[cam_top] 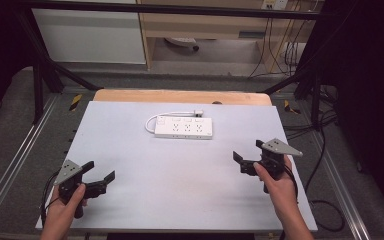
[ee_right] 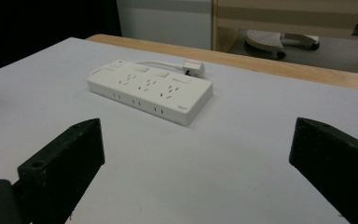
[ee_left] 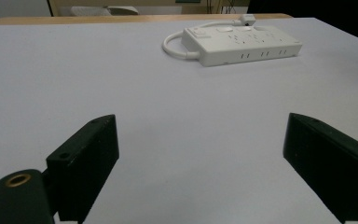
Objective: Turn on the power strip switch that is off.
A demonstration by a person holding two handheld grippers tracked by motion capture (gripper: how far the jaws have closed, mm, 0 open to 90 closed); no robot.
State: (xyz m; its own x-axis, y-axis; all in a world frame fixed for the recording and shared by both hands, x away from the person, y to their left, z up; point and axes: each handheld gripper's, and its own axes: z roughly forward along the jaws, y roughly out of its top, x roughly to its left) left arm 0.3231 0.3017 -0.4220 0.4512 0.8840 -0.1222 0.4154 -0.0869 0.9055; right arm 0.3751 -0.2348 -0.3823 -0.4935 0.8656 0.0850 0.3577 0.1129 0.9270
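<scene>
Grey carpet, metal rails and a wooden cabinet are seen around a white table [cam_top: 130,200], which is lit evenly from above. On the far half of this table, a little left of the middle, a white power strip [cam_top: 184,128] is lying flat. It is touched by nothing. Its short cable [cam_top: 152,121] is looped from the left end round the back side, and the plug [cam_top: 198,113] is laid just beside the far edge of the strip, not inserted in any socket.

As far as can be judged, nothing of the work is done yet. The left gripper [cam_top: 101,170] is held near the front left corner, and the right gripper [cam_top: 247,154] is held near the right edge; both are kept well apart from the strip. The jaws of each are spread wide and nothing is held between them, which is confirmed in the left gripper view and in the right gripper view. The approach, the grasp and whatever is to be done with the plug or strip are all left.

The long axis of the strip is laid across the table, almost parallel to its far edge. The sockets are faced upward, the switch end [ee_right: 120,64] is pointed to the person's left, and the other end is pointed to the right.
</scene>
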